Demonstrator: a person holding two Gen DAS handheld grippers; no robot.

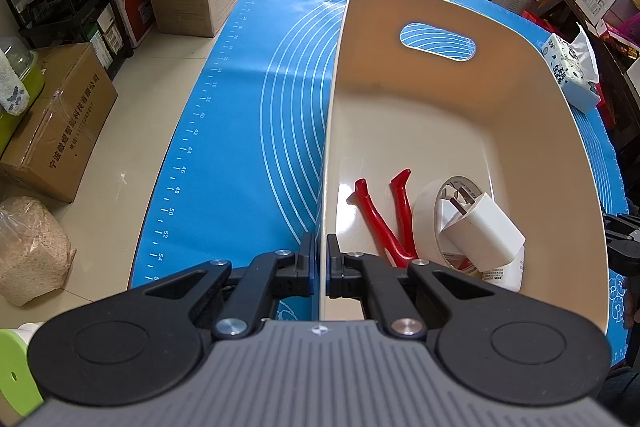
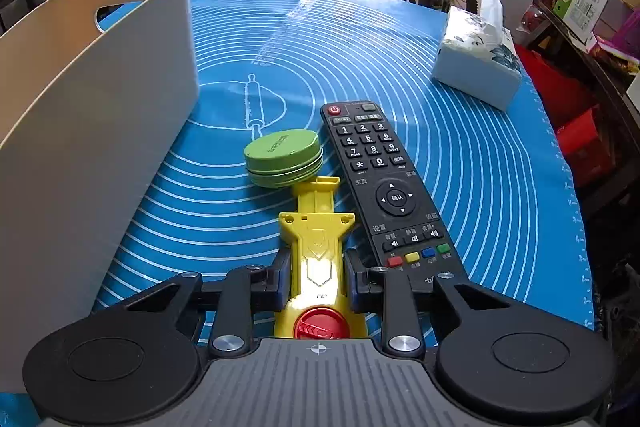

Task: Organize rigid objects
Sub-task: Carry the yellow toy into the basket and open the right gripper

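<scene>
While left claw (image 1: 320, 259) clamps bin (image 1: 326, 155) wall, right claw (image 2: 317, 277) narrow, pads touching yellow toy (image 2: 318, 255).

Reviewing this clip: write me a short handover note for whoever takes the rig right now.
Left gripper: shut on the near wall of the beige bin, steadying it.
Right gripper: fingers either side of the yellow tool on the blue mat; contact unclear, not lifted.
Done: red pliers, white charger and tape roll are in the bin.
Left: yellow tool, green tin and remote, all on the mat right of the bin.
</scene>
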